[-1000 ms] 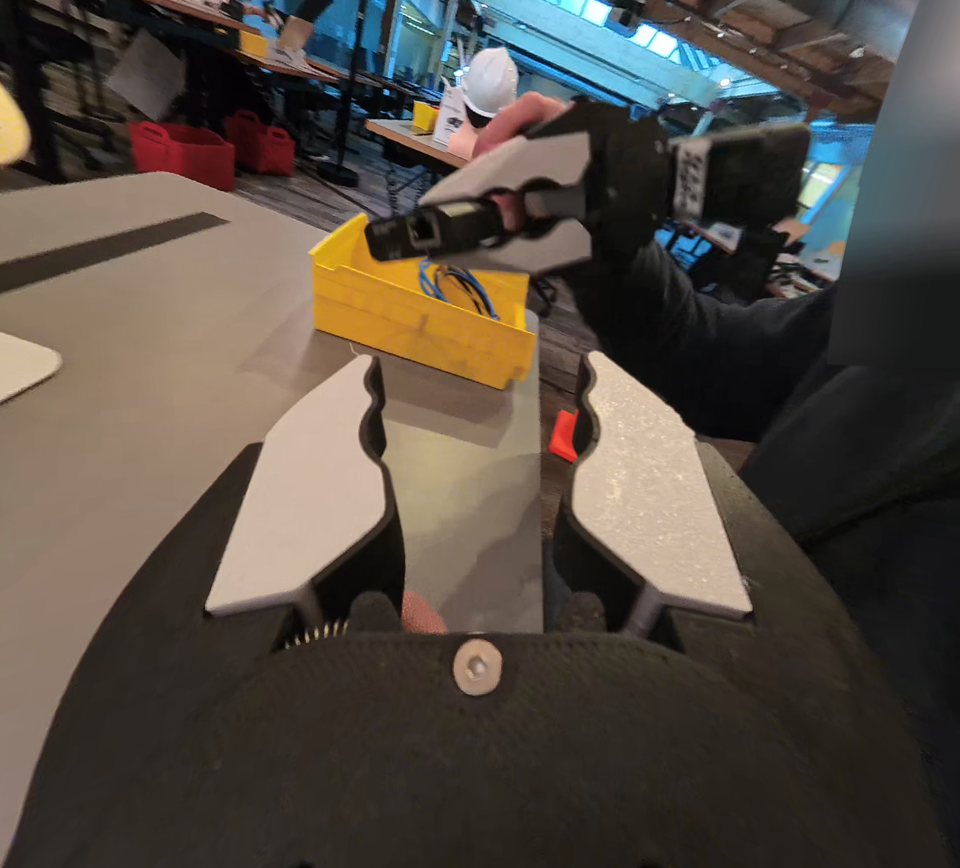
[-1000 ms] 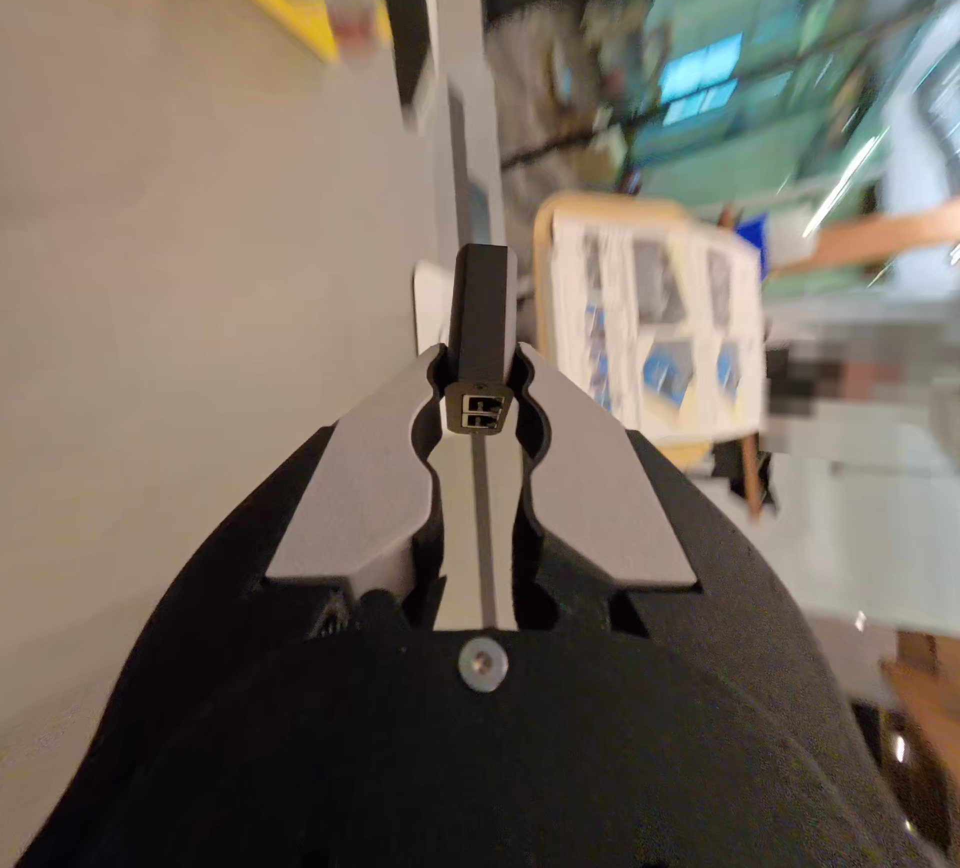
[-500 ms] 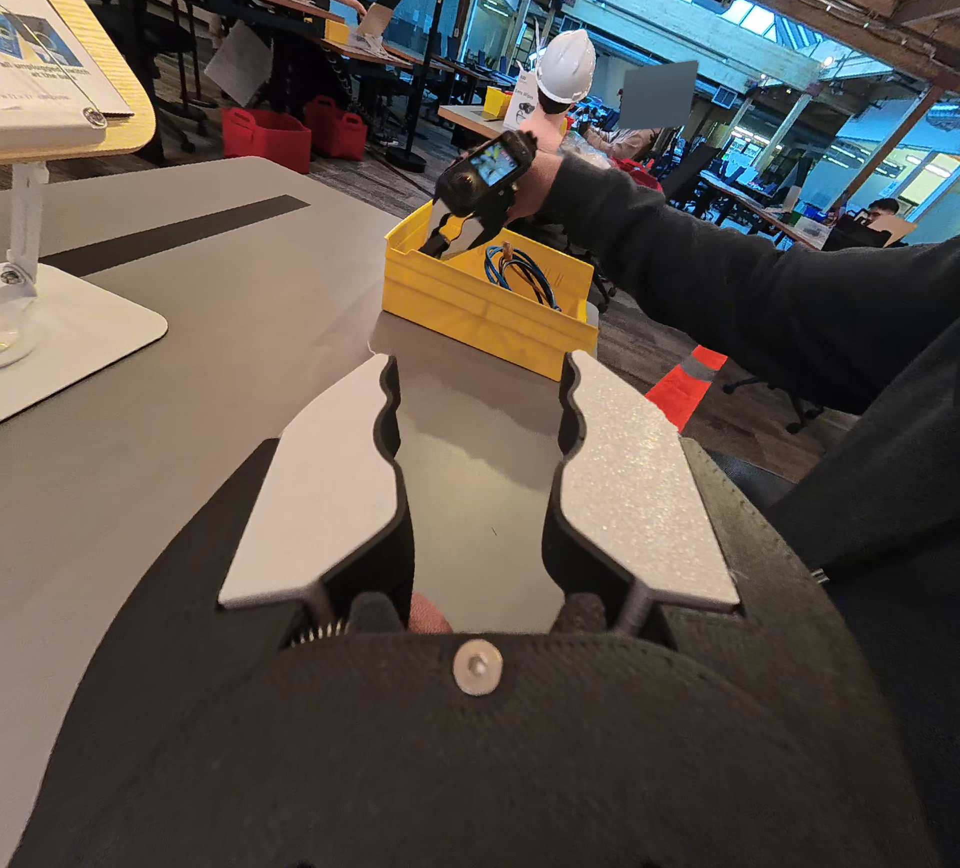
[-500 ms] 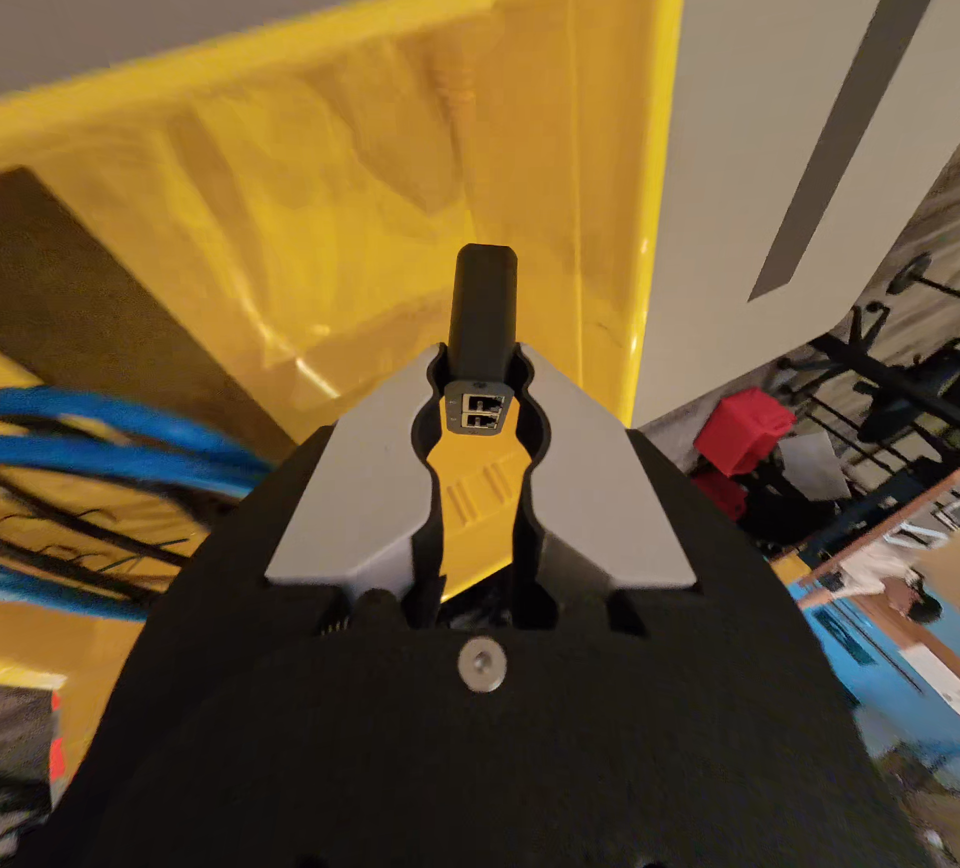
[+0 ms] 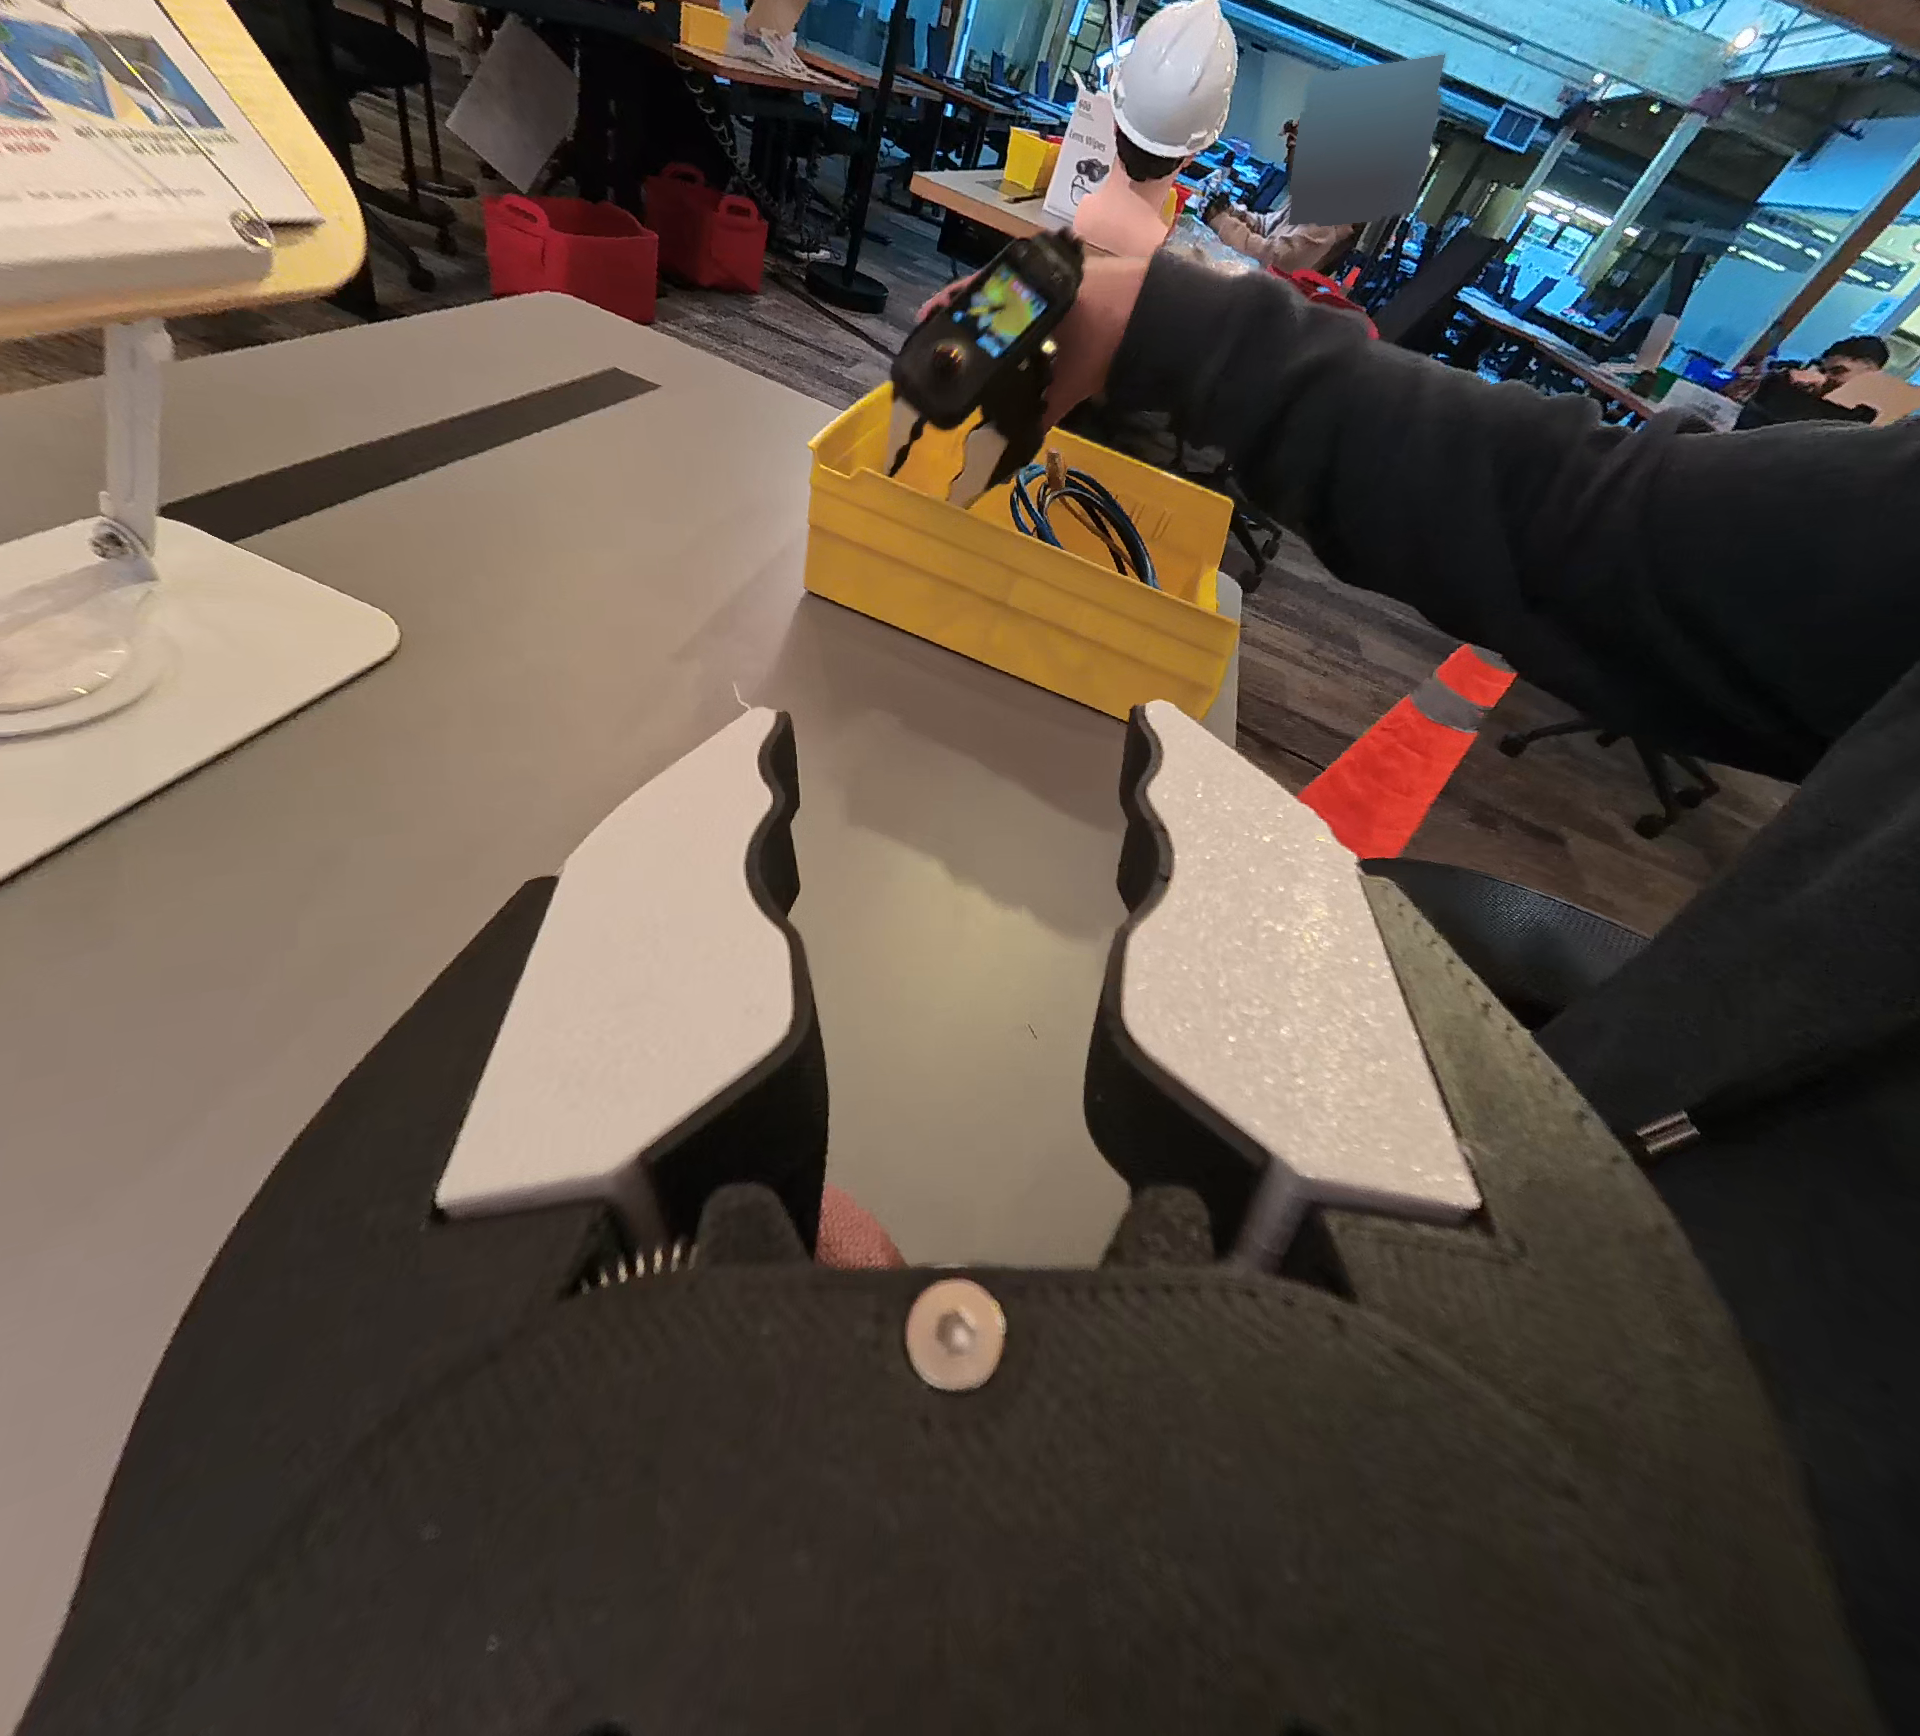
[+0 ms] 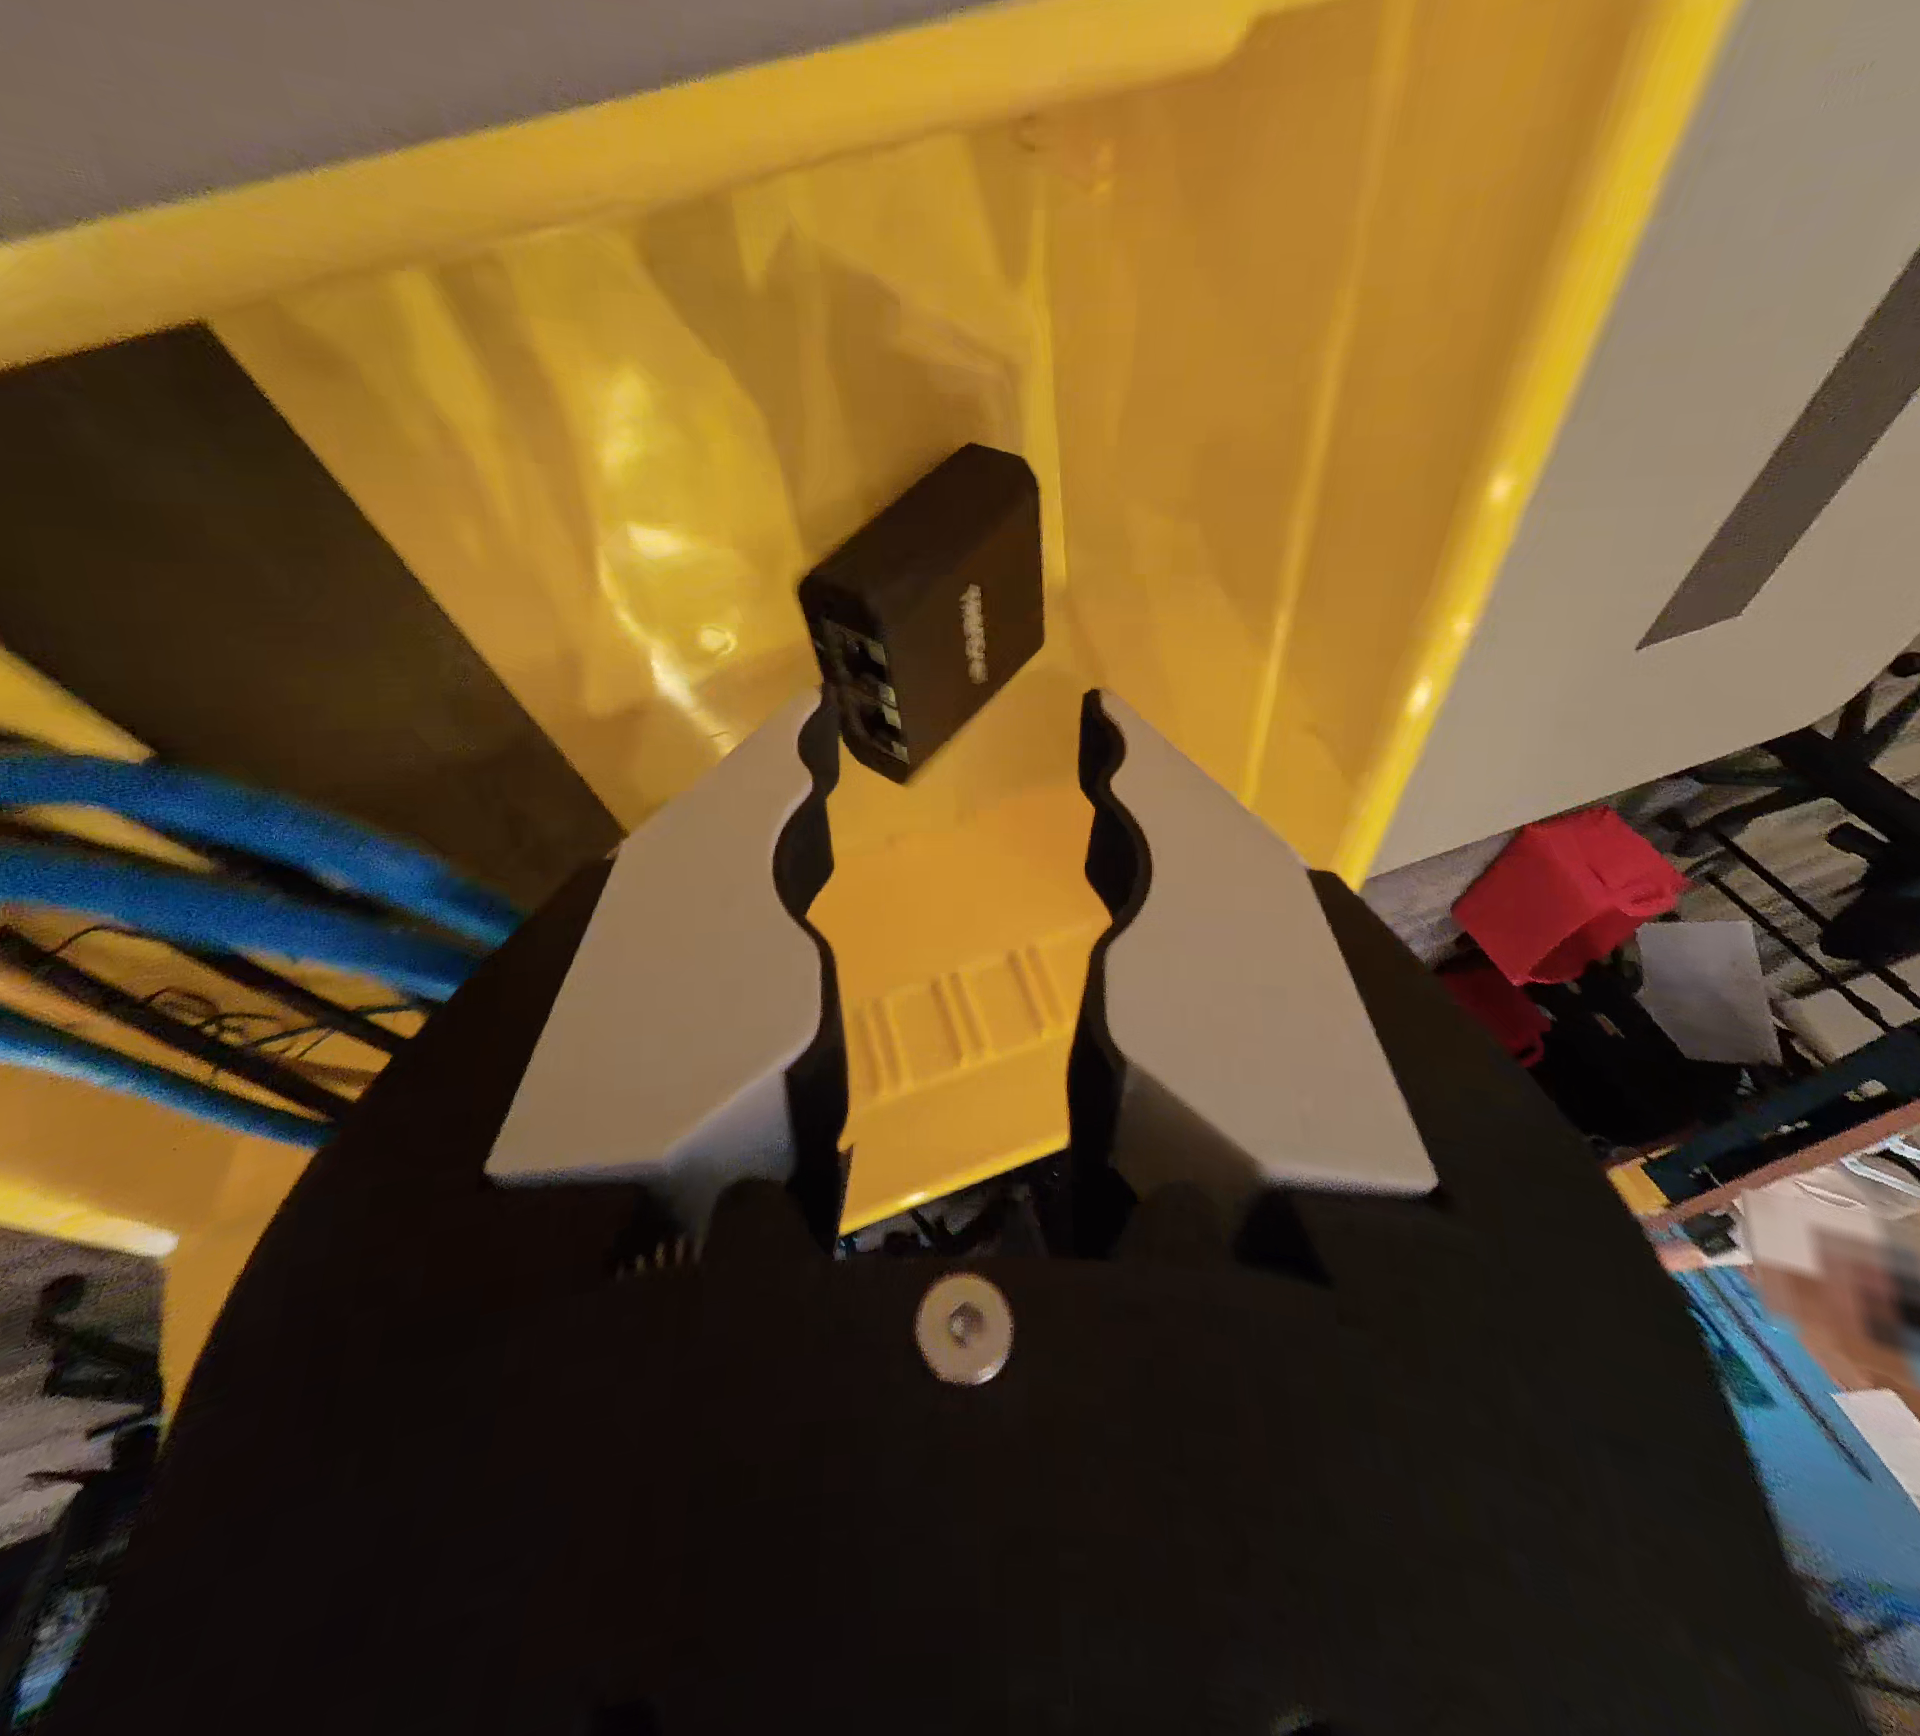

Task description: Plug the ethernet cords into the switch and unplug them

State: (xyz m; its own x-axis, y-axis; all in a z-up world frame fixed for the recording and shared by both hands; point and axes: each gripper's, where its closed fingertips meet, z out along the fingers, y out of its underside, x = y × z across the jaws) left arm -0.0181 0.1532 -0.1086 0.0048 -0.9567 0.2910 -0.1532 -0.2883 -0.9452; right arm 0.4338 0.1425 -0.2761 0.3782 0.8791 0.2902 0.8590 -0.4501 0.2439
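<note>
Inside the yellow bin, the right claw is shown with its fingers spread and nothing held between them. The black switch is seen just beyond the fingertips, tilted, with its port face turned toward the left fingertip; whether it touches that fingertip cannot be told. The blue ethernet cords are coiled in the bin's other part, to the left of the claw. Above the grey counter, the left claw is held spread wide and empty, over bare surface. The bin is placed at the counter's far corner, near the edge, with the right claw dipped into it.
</note>
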